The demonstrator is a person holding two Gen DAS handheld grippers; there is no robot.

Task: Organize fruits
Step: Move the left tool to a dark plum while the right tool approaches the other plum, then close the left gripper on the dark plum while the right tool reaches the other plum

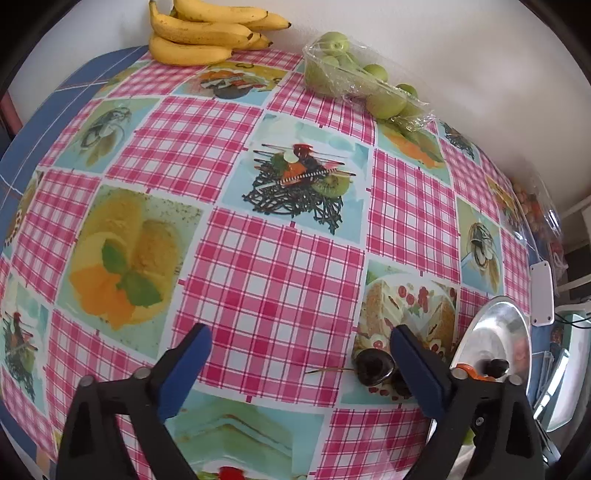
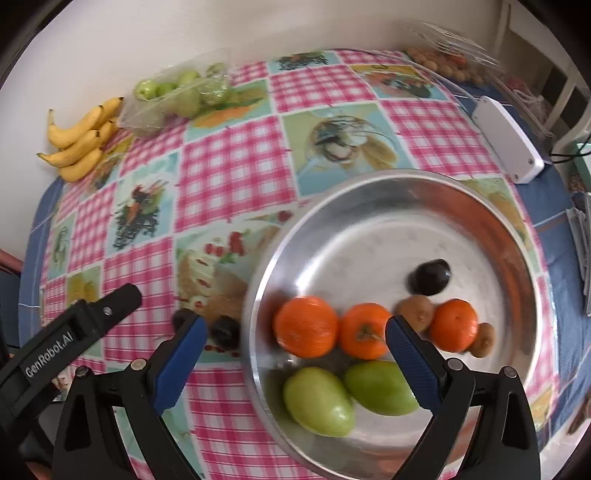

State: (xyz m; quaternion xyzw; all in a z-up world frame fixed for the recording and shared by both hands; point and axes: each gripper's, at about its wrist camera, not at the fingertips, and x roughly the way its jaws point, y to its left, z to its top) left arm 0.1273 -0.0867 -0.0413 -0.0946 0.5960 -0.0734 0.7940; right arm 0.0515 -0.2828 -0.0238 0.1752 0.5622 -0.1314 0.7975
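Note:
My left gripper is open just above the checked tablecloth. A dark plum with a thin stem lies between its fingers, close to the right blue pad, and a second dark fruit is partly hidden behind that pad. My right gripper hangs open over the metal bowl, nothing between its pads. The bowl holds oranges, two green mangoes, kiwis and one dark plum. Two dark plums lie left of the bowl, by the left gripper.
Bananas and a plastic pack of green fruit lie by the far wall. A white box sits near the table's right edge, with a bag of small fruit behind it. The bowl's rim stands right of my left gripper.

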